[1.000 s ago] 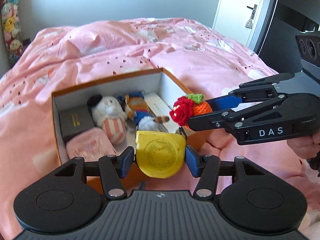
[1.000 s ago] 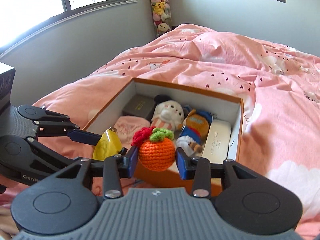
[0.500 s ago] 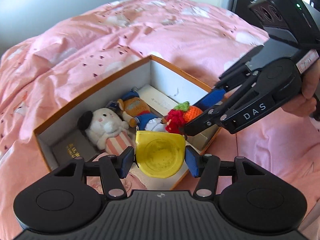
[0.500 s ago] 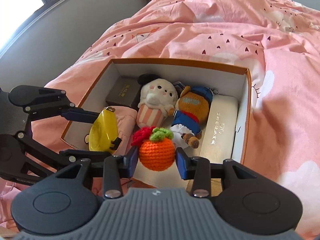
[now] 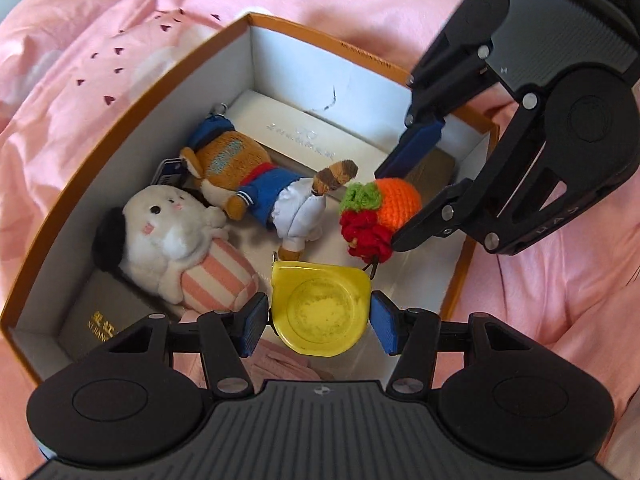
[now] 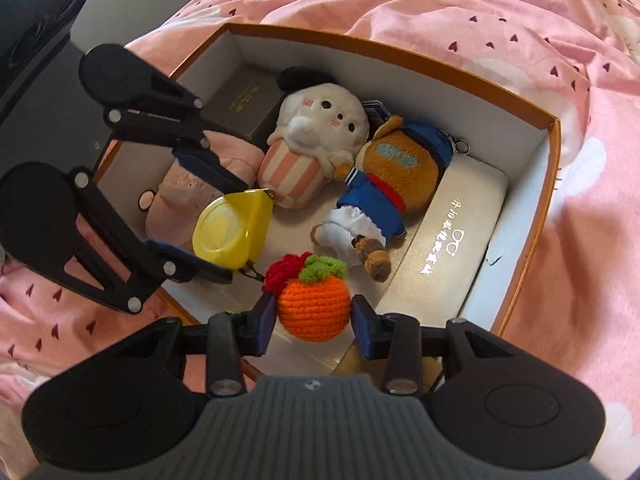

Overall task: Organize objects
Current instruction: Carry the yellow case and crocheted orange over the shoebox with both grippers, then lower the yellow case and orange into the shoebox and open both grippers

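Placement is the step you are working on: both grippers are hanging over the orange-rimmed cardboard box [image 5: 132, 112] on the pink bedspread [image 6: 520, 20], each carrying one item to set down inside. Your left gripper [image 5: 320, 322] is gripping the flat yellow plastic tape-measure case [image 5: 320, 308] across its width, jaws spread fairly wide and pressing on its sides. Your right gripper [image 6: 314, 318] is clamping the orange crocheted fruit with green leaves and a red flower [image 6: 312, 306], jaws about half closed around the ball. Both loads are poised above the near end of the box, close beside each other, so you are risking a tangle of linkages if you lower together; judging by the free floor, put one in first. Bare space looks scarce: the white plush in the striped cup [image 5: 176, 240], the brown plush in blue sailor clothes [image 5: 256, 184], the long white glasses case [image 6: 452, 240], the dark box with gold lettering [image 5: 100, 320] and the pink pouch [image 6: 200, 184] are filling most of it. Aim the fruit at the pale gap beside the sailor plush's feet, and keep the yellow case level, settling it near the pouch. Open each pair of jaws only once its item is resting, then lift straight up so nothing gets dragged.
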`<state>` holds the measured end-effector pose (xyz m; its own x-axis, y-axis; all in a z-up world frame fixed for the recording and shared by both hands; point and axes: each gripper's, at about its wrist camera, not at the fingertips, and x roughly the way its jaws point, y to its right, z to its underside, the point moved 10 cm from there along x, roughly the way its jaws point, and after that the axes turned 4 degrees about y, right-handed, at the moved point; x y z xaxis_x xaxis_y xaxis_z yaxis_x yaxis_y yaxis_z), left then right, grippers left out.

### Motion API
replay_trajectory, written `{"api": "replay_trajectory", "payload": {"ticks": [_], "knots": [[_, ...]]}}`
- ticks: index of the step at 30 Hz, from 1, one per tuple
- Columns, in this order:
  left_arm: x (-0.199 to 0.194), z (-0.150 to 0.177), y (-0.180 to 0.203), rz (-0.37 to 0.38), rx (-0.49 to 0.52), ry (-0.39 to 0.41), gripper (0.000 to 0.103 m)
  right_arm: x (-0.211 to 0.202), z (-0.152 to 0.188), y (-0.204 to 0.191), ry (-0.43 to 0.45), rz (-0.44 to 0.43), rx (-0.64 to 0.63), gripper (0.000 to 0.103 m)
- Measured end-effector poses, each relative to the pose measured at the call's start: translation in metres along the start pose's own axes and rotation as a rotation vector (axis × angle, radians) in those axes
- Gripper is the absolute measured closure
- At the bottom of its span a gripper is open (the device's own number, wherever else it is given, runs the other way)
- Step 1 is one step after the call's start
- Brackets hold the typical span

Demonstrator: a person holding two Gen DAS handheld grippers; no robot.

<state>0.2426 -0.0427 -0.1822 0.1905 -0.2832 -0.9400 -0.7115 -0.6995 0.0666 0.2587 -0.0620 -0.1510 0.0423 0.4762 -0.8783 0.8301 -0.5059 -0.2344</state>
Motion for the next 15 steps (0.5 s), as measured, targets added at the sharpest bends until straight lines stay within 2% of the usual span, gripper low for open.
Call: {"api": "replay_trajectory", "payload": {"ticks": [3, 8, 11, 15], "knots": [[0.014, 0.002, -0.001, 0.031, 0.026, -0.060, 0.040, 0.006, -0.001, -0.002, -0.040, -0.023, -0.057, 0.060], [0.026, 0.005, -0.006, 0.120, 0.011, -0.119, 0.039, 0.026, -0.001, -0.002, -0.119, -0.027, -0.111, 0.060], [0.032, 0.010, -0.007, 0.172, -0.012, -0.150, 0.039, 0.036, 0.001, 0.000, -0.179, -0.072, -0.093, 0.060], [0.033, 0.016, -0.013, 0.194, -0.036, -0.144, 0.039, 0.042, 0.000, 0.006, -0.227, -0.122, -0.031, 0.060]]}}
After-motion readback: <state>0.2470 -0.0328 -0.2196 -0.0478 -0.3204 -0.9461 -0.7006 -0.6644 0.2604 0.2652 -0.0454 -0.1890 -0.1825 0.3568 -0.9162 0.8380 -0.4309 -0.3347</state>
